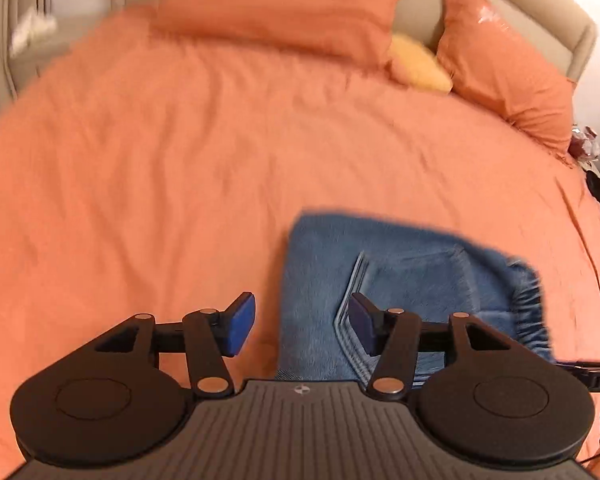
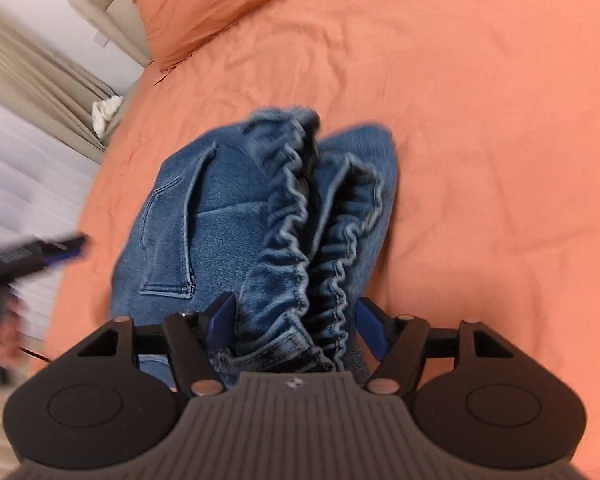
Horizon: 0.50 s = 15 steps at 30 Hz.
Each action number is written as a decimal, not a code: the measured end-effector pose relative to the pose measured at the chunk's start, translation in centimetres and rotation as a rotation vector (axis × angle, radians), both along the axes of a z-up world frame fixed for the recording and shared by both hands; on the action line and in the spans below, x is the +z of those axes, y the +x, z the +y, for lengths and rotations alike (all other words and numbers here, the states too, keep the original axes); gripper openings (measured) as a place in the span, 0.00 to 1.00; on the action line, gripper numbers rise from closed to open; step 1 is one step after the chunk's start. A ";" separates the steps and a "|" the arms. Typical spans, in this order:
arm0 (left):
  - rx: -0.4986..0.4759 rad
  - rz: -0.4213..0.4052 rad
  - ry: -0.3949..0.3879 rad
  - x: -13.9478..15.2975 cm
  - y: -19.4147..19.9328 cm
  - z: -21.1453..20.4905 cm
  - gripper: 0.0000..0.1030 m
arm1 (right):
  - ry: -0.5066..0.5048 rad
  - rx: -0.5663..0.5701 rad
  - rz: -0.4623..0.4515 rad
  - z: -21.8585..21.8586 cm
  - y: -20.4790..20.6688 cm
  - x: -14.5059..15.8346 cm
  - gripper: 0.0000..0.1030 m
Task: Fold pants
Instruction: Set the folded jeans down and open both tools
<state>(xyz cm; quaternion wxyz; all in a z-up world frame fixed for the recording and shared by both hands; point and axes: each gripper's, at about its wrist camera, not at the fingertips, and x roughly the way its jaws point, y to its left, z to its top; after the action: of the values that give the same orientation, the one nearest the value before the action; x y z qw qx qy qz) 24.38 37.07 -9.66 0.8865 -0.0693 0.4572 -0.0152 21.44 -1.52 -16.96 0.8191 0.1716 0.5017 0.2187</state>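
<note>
Blue denim pants (image 1: 400, 280) lie folded on the orange bedspread (image 1: 180, 160), a back pocket facing up. My left gripper (image 1: 302, 324) is open and empty, above the left edge of the pants. In the right wrist view the pants (image 2: 220, 208) show their gathered elastic waistband (image 2: 300, 240), which runs between my right gripper's (image 2: 296, 324) blue pads (image 2: 370, 326). The jaws stand wide with the waistband fabric between them, not pinched. The left gripper (image 2: 40, 252) shows blurred at the far left.
Two orange pillows (image 1: 284, 4) and a yellow cushion (image 1: 418, 66) lie at the head of the bed by a beige headboard (image 1: 560, 20). Curtains (image 2: 32, 80) and a white cloth (image 2: 106, 110) are beside the bed.
</note>
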 end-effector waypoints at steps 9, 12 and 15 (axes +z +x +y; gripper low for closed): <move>-0.015 -0.174 0.257 13.6 -9.2 -5.0 0.73 | -0.123 0.069 -0.356 1.0 -8.0 11.5 0.77; -0.047 -0.234 0.336 15.7 -13.2 -7.6 0.75 | -0.147 0.068 -0.440 0.6 -11.8 13.9 0.82; -0.056 -0.278 0.382 16.7 -17.0 -9.8 0.80 | -0.172 0.036 -0.520 0.5 -15.3 15.8 0.89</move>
<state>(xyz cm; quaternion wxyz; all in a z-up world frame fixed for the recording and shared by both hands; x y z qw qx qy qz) 7.40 27.23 7.08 0.9372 0.1149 0.3272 0.0377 6.12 -1.03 -1.20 0.9279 0.0303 0.2945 0.2266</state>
